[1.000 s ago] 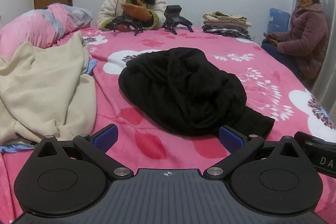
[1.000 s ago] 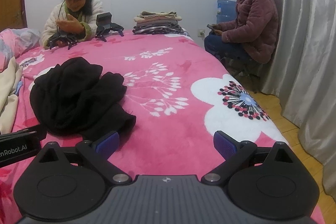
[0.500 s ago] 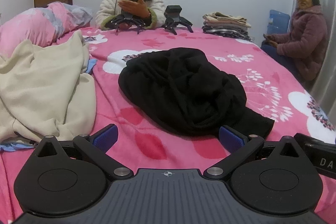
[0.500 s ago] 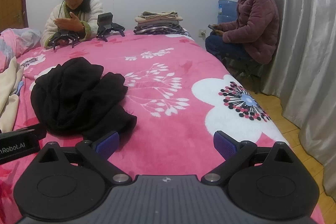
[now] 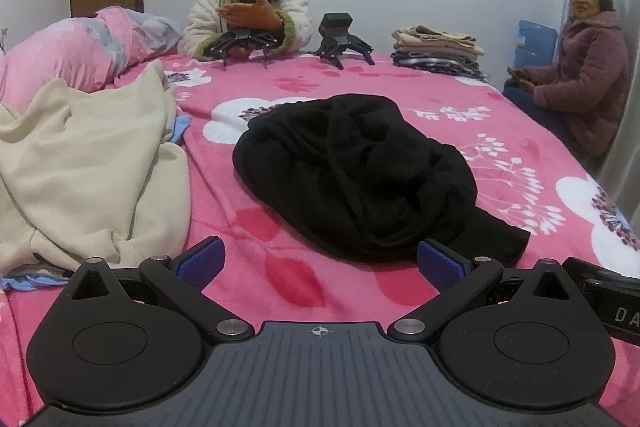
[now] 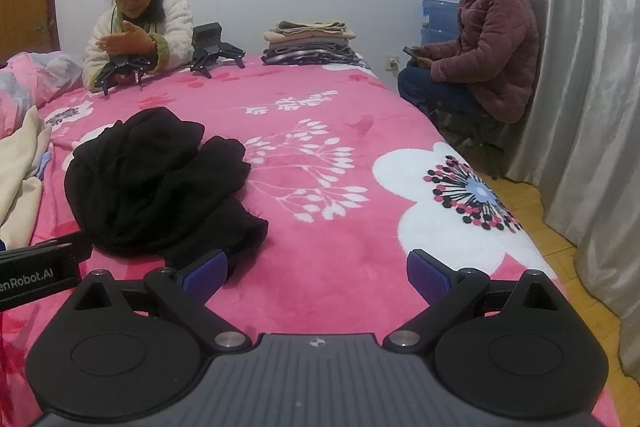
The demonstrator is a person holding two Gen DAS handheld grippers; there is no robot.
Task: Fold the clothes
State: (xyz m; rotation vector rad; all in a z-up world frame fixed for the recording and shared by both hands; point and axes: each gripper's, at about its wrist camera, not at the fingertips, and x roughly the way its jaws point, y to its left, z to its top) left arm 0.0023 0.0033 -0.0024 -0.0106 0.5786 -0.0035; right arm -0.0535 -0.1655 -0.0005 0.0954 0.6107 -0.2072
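Left wrist: black garment (image 5: 360, 171) crumpled, axis unclear

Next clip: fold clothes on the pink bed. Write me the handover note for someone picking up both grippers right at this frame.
Left gripper: open, empty, low over the blanket at the near edge of the black garment.
Right gripper: open, empty, beside the garment's near right corner, over the bare pink blanket.
Things: the black garment lies crumpled mid-bed; a cream garment is heaped to its left; a folded stack sits at the far edge.
Done: nothing on the black garment.
Left: grasp it, spread it flat, fold it. The cream one probably follows.
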